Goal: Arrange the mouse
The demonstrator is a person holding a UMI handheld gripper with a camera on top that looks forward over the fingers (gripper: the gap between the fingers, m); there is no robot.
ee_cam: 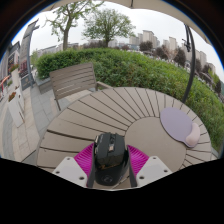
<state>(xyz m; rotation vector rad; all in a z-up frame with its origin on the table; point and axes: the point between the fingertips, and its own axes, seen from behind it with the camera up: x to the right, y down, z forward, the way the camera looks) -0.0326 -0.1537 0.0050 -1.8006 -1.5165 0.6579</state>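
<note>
A black computer mouse (110, 157) sits between my gripper's (111, 160) two pink-padded fingers (85, 159), and both pads press against its sides. It is held just above the near edge of a round slatted wooden table (90, 120). A round lilac mouse pad (178, 124) lies on the table to the right, beyond the fingers.
A wooden bench (75, 80) stands behind the table on the left. A dark lamp post (190, 60) rises at the right. A green hedge (130, 65) runs behind the table, with trees and buildings beyond. Paving lies at the left.
</note>
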